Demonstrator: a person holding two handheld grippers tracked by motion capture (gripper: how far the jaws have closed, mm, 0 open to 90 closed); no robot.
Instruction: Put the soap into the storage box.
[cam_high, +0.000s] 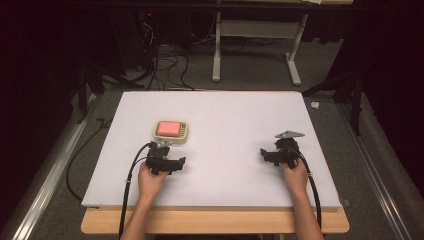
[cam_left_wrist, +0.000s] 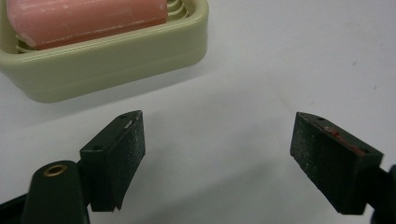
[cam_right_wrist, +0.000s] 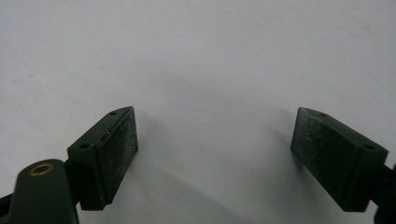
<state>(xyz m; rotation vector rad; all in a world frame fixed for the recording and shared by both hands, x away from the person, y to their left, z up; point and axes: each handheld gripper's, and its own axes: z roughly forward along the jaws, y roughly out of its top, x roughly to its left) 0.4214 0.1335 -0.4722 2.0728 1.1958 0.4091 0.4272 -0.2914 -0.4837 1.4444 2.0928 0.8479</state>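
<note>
Basically, a light wooden table (cam_high: 215, 222) is carrying a large white rectangular foam board (cam_high: 225, 130), which is covering nearly all of its top. Grey carpeted floor with black cables (cam_high: 165, 65) and a white metal frame stand (cam_high: 255, 45) is lying beyond the board's far edge.

On the board's left half, a cream rounded-square plastic soap dish (cam_high: 171, 131) is sitting flat, and a pink rectangular soap bar (cam_high: 168, 128) is lying inside it on the dish's ridges. In the left gripper view the dish (cam_left_wrist: 116, 56) is showing at upper left with the bar (cam_left_wrist: 88, 21) resting in it; no brand, label or writing is readable on either.

The black left gripper (cam_high: 167, 162) is resting on the board just beside the near edge of the dish, held by the person's left hand (cam_high: 150, 181). Its jaws are standing wide apart with nothing between them, only bare white board; the pads (cam_left_wrist: 123, 158) are not touching the dish. One pad is carrying a small reddish smear.

The black right gripper (cam_high: 280, 154), with a grey three-cornered plate on top, is sitting on the board's right half, well apart from the dish, held by the right hand (cam_high: 296, 177). Its jaws are likewise spread wide and gripping nothing, with bare board ahead of the pads (cam_right_wrist: 116, 154).
</note>
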